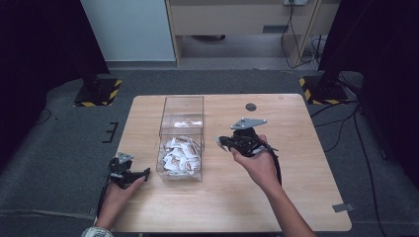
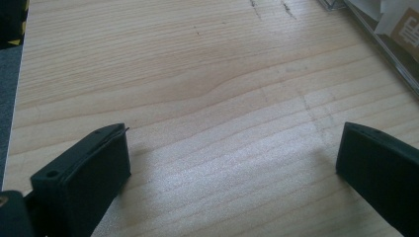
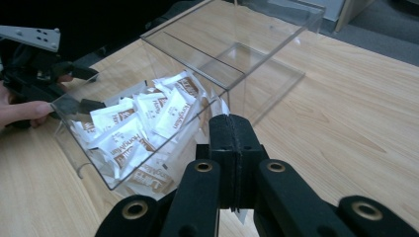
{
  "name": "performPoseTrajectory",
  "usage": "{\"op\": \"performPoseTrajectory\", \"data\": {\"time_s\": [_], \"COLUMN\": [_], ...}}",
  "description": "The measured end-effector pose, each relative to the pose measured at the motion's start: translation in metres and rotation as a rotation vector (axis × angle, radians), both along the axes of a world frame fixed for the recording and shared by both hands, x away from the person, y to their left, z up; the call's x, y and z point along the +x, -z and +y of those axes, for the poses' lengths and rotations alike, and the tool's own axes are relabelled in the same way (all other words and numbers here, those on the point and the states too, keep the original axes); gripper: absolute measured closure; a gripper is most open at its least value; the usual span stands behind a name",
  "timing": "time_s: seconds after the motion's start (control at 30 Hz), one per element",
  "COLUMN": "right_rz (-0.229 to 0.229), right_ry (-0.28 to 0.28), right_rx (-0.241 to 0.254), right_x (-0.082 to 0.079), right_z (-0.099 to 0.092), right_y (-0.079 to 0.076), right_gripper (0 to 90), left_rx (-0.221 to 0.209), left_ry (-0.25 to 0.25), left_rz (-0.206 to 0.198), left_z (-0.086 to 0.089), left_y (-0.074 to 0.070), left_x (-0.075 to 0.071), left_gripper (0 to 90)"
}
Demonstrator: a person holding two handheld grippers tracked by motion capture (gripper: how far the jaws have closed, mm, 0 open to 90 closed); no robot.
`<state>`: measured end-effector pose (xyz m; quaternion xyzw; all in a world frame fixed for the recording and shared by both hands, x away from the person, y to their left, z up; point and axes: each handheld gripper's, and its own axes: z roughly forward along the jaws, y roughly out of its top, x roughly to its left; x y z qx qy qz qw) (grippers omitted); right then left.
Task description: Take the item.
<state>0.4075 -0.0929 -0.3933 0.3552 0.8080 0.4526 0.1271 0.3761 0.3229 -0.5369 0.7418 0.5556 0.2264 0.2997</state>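
A clear plastic box [image 1: 182, 100] stands mid-table with two compartments. Its near compartment holds a heap of white sachets [image 1: 180, 155] with brown print, also close up in the right gripper view [image 3: 128, 128]. My right gripper [image 1: 221, 143] hovers just right of the box, pointing left toward it. Its jaws are pressed together [image 3: 231, 123], and a thin white sachet edge [image 3: 242, 215] pokes out beneath them. My left gripper [image 1: 141, 174] rests low on the table left of the box. Its jaws stand wide apart [image 2: 232, 158] over bare wood.
The wooden table [image 1: 296, 148] has a small dark round hole [image 1: 251, 106] behind the right hand. The box's far compartment [image 3: 257, 59] holds little. Black stands with yellow-black striped feet [image 1: 96, 94] sit on the carpet beyond the far corners.
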Motion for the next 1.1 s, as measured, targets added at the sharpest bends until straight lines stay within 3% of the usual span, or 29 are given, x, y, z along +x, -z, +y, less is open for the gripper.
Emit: {"op": "performPoseTrajectory", "data": {"time_s": [1.1], "right_rz": [0.041], "right_ry": [0.183], "right_rx": [-0.028], "right_x": [0.016], "right_z": [-0.069], "right_y": [0.038], "right_gripper": [89.9], "left_rx": [0.000], "left_ry": [-0.001], "left_rz": [-0.001], "left_z": [0.000], "left_y": [0.000], "left_x": [0.000], "left_gripper": [0.0]}}
